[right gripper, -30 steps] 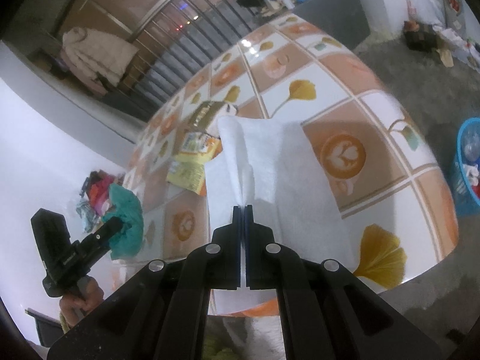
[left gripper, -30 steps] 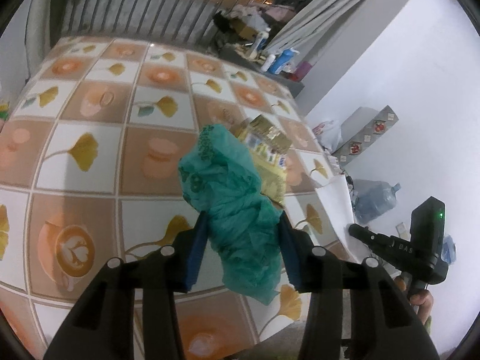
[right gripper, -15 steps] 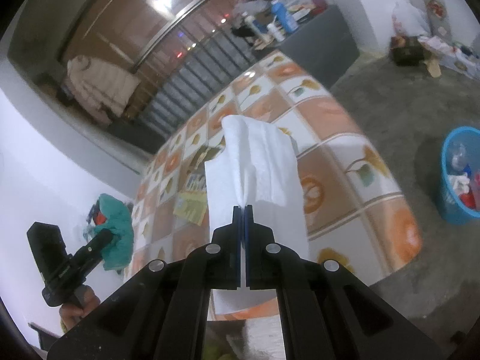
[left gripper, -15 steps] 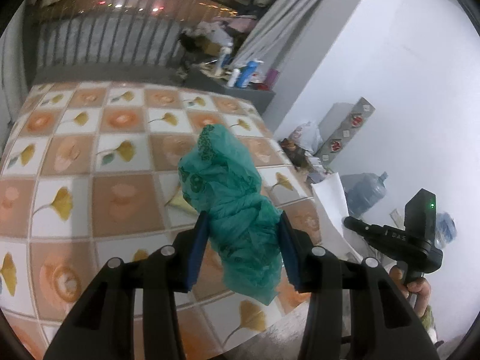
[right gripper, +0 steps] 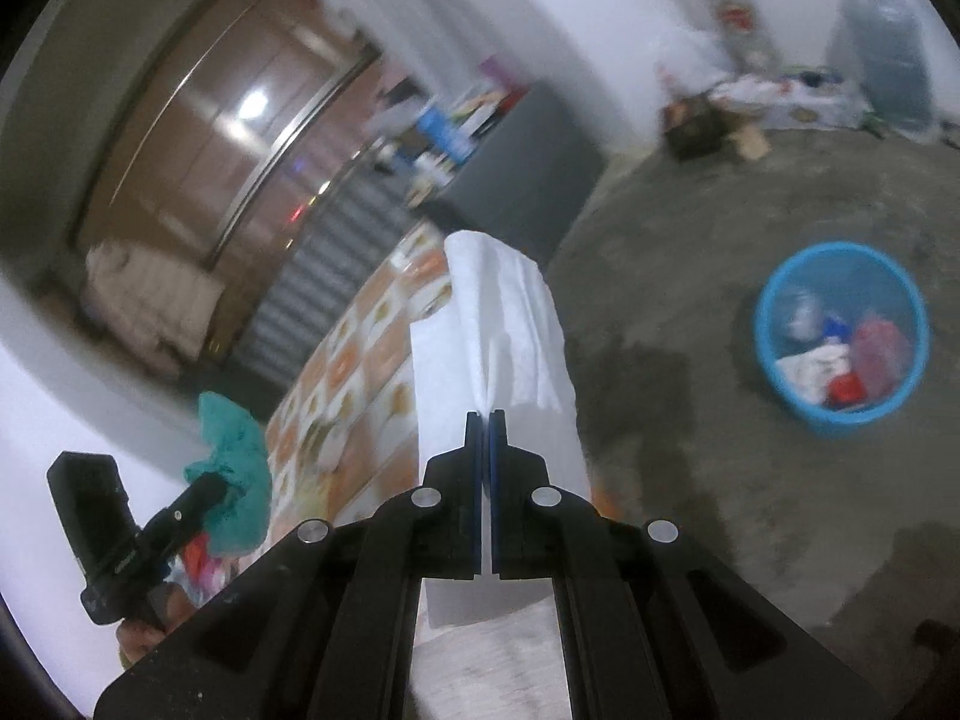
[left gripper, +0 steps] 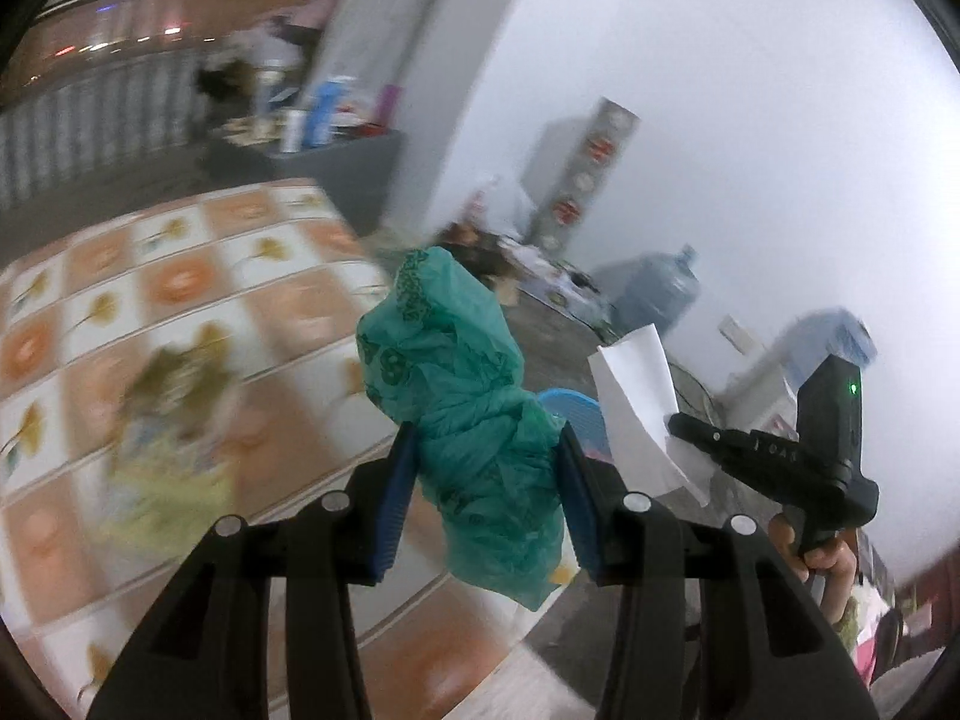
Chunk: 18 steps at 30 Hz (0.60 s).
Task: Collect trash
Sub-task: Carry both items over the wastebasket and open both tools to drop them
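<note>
My left gripper (left gripper: pixel 486 456) is shut on a crumpled green plastic bag (left gripper: pixel 468 396), held up past the edge of the tiled table (left gripper: pixel 180 312). The bag (right gripper: pixel 231 468) and the left gripper (right gripper: pixel 198 495) also show at the lower left of the right wrist view. My right gripper (right gripper: pixel 486 417) is shut on a folded white paper tissue (right gripper: pixel 504 324) that stands up above its pads. The left wrist view shows the same tissue (left gripper: pixel 639 396) and the right gripper (left gripper: pixel 678 423) at the right. A blue bin (right gripper: pixel 840 336) with trash in it stands on the floor at the right.
Yellow wrappers (left gripper: pixel 174 438) lie blurred on the table. A grey cabinet (right gripper: pixel 528 180) with bottles stands beyond the table. A water jug (right gripper: pixel 882 48) and clutter line the far wall. Concrete floor (right gripper: pixel 690 420) spreads between table and bin. A hand (left gripper: pixel 822 558) holds the right gripper.
Both grippers have swung right, away from the table toward the floor, carrying the bag and the tissue. The blue bin has come further into the right wrist view.
</note>
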Each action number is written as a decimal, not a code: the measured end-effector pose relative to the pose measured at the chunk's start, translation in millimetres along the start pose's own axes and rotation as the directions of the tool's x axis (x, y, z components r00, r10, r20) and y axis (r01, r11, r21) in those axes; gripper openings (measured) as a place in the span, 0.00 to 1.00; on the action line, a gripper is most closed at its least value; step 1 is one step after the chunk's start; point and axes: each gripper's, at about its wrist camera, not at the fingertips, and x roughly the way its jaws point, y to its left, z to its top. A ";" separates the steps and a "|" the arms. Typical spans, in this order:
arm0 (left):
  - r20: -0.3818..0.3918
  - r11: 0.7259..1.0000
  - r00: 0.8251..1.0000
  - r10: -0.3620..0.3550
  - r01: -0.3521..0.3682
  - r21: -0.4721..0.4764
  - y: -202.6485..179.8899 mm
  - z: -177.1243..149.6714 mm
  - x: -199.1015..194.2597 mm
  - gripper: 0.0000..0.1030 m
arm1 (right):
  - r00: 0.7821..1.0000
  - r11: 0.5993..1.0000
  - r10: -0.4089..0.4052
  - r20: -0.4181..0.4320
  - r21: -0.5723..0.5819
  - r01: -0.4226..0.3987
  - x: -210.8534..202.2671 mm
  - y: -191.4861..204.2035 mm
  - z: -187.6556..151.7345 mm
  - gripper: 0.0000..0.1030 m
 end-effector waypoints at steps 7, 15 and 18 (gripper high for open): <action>-0.133 0.984 0.988 -0.072 0.092 0.151 -75.8 25.8 95.9 0.43 | 0.992 0.987 -0.100 0.076 0.134 0.089 -26.7 -67.4 27.0 0.00; -0.310 0.936 0.949 -0.058 0.160 0.313 -147.0 26.7 208.3 0.44 | 0.985 0.959 -0.163 0.057 0.243 0.144 -10.3 -130.3 53.6 0.01; -0.370 0.919 0.928 -0.040 0.180 0.352 -164.4 25.3 253.9 0.44 | 0.981 0.948 -0.187 0.042 0.268 0.169 -3.1 -152.3 61.7 0.01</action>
